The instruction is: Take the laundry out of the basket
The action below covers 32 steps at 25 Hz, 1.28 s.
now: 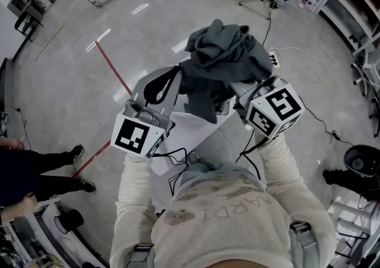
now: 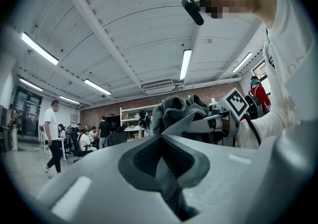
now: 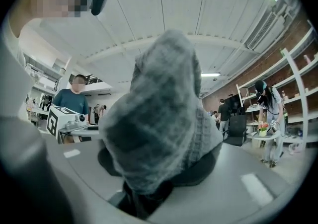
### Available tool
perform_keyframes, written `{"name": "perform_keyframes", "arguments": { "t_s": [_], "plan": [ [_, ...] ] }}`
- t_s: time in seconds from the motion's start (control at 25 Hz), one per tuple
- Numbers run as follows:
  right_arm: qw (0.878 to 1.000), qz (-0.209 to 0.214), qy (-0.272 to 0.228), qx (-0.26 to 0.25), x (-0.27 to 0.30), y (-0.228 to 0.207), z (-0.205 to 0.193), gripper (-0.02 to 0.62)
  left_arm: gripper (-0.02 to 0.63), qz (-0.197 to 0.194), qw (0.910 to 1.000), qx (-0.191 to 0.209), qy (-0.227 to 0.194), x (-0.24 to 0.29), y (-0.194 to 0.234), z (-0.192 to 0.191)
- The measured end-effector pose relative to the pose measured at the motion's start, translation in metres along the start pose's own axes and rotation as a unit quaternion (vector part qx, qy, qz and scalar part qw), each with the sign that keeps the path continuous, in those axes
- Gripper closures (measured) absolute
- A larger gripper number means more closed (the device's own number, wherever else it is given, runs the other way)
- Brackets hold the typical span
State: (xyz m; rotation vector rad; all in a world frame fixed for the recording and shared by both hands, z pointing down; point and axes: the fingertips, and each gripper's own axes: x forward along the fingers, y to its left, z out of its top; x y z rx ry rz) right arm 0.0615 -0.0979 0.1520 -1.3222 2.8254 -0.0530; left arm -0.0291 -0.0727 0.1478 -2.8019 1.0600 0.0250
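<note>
Both tools are clamped on the same grey garment [image 1: 222, 53]: the right gripper [image 1: 236, 90] has a thick bunch of it wedged between its jaws, and the left gripper [image 1: 169, 82] pinches a thinner fold. The bundle sits high in front of the person's chest, presumably so its hanging tail clears the basket, which I can't pick out below.

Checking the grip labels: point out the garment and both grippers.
garment [image 1: 221, 53], head view, middle of the bunched grey cloth.
left gripper [image 2: 163, 141], left gripper view, between the jaw tips, where cloth enters.
right gripper [image 1: 238, 90], head view, jaw tips at the cloth's edge.
</note>
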Motion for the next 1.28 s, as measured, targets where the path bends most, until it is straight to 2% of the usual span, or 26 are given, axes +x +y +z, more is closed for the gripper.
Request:
{"name": "perform_keyframes", "arguments": {
  "t_s": [0.32, 0.52, 0.8, 1.28],
  "plan": [
    [1.0, 0.003, -0.005, -0.007, -0.043, -0.003, 0.007, 0.391, 0.606, 0.008, 0.9999, 0.003, -0.013, 0.012, -0.04, 0.018],
    [1.0, 0.004, -0.007, -0.007, -0.047, 0.004, 0.016, 0.391, 0.606, 0.013, 0.9998, 0.004, -0.01, 0.005, -0.045, 0.027],
    [1.0, 0.008, -0.019, -0.009, -0.093, 0.007, 0.011, 0.391, 0.606, 0.018, 0.9997, 0.011, -0.01, 0.0, -0.092, 0.028],
    [1.0, -0.001, -0.021, -0.013, -0.078, 0.012, 0.017, 0.391, 0.606, 0.009, 0.9998, 0.012, -0.01, -0.004, -0.073, 0.034]
  ]
}}
